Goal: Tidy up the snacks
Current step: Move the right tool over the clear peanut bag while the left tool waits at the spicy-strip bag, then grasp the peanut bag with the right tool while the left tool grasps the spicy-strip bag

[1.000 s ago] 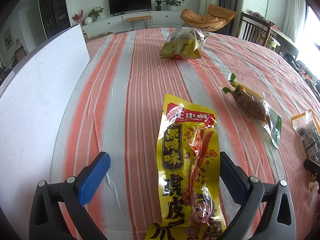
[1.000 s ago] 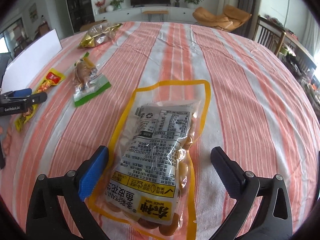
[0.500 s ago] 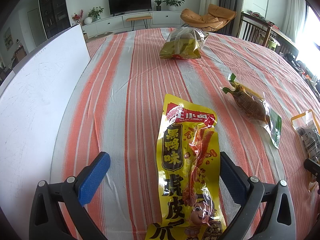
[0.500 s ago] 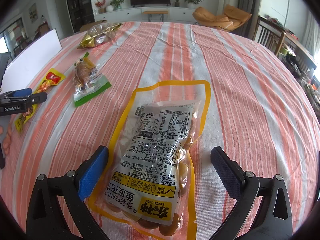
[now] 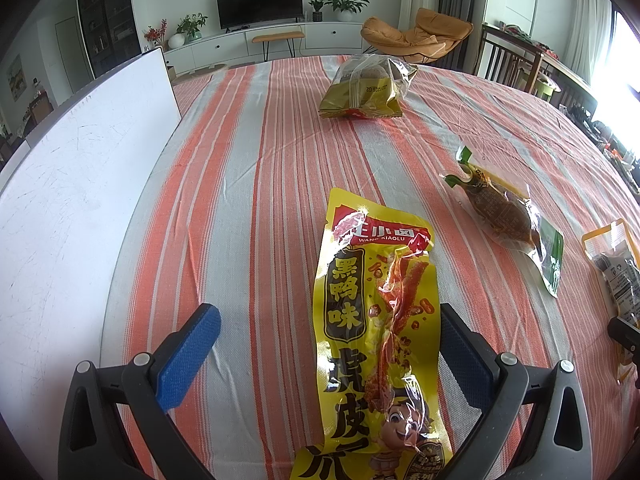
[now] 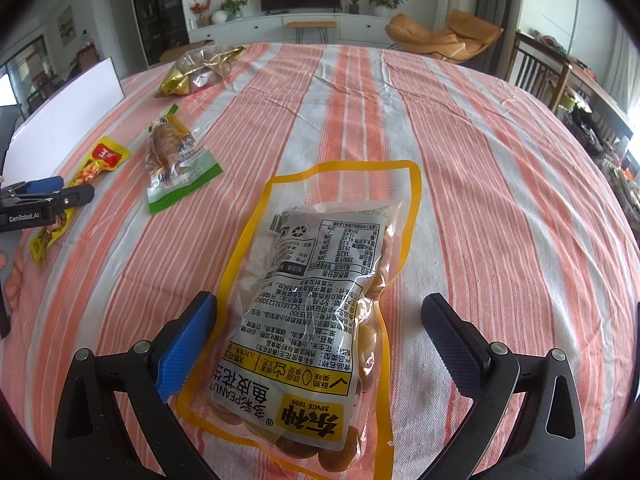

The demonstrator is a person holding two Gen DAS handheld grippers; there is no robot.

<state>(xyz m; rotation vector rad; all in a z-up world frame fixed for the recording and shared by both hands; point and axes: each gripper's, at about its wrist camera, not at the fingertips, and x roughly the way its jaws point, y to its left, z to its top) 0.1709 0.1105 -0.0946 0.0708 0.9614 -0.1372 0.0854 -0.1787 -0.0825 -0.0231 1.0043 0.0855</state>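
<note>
Jaws wide apart around yellow snack packet [image 5: 372, 344], lengthwise between them.

Four snack packs lie flat, well apart: a long yellow strip pack [image 5: 376, 344], a green-edged pouch [image 5: 508, 220], a peanut bag [image 6: 316, 320], and a gold, possibly crumpled bag [image 5: 366, 88].

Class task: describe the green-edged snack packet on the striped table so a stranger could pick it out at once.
Start at the round table's orange-striped cloth. Left of the big peanut bag and before the gold bag lies the green-edged packet. It alone is clear with a brown lump inside and green ends; the neighbouring long packet is yellow.
</note>
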